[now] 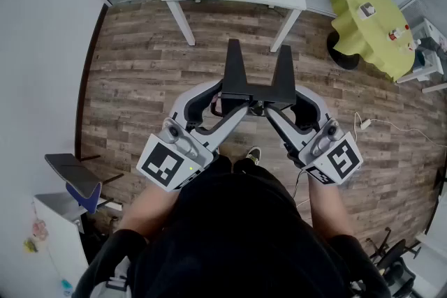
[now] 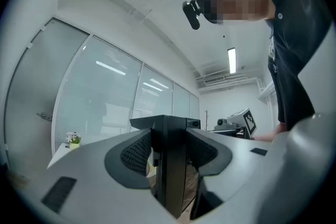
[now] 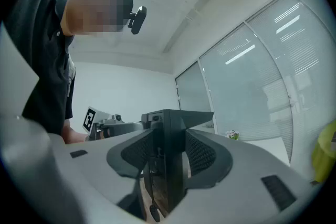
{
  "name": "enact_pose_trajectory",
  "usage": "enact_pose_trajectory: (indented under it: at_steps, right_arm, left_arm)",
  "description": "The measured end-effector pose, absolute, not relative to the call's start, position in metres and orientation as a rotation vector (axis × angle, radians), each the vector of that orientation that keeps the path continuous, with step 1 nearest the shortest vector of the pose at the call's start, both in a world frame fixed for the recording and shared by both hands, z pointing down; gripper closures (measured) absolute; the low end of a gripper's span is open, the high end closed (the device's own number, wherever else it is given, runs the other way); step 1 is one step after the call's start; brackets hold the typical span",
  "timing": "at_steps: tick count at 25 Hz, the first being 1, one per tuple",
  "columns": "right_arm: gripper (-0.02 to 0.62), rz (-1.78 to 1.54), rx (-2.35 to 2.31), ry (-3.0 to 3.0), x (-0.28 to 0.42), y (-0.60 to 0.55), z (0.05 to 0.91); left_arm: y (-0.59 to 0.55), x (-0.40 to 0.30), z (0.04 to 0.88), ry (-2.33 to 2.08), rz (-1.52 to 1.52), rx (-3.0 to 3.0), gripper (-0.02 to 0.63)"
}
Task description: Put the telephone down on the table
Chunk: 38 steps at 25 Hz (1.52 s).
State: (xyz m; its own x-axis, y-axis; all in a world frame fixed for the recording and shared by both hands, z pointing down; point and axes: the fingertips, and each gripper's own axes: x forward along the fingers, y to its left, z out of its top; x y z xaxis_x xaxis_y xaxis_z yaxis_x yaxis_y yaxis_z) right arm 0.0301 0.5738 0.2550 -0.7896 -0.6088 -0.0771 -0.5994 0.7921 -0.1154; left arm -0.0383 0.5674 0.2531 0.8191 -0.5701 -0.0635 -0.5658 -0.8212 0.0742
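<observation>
the left hand-held gripper [image 2: 169, 150] has its grey jaws closed on the telephone [image 2: 173, 176], a black upright slab, with the dark ribbed pads [image 2: 135, 153] seemingly pressed to its two sides. far left of the telephone a small potted plant [image 2: 73, 138] stands on a white surface [image 2: 61, 151] before a glass wall [image 2: 105, 92]. just right of the telephone's top the right hand-held gripper [image 2: 239, 124] shows its marker cube. above the telephone leans a person in a dark shirt [image 2: 299, 34], a ceiling light [image 2: 231, 60] beyond.
</observation>
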Motion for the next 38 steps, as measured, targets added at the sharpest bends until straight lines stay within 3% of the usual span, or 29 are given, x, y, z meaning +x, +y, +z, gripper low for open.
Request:
enact_pose_trajectory:
  at_steps: [23, 38]
  right_arm:
    - [0.387, -0.154, -1.039, 2.854, -0.054, 0.561, 0.262]
    - [0.388, -0.167, -0.973, 2.875, -0.026, 0.482, 0.266]
  left_arm:
    - [0.554, -0.120, 0.257, -0.833, -0.173, 2.961, 0.396]
    - [0.479, -0.093, 0.267, -0.893, -0.121, 2.944, 0.396]
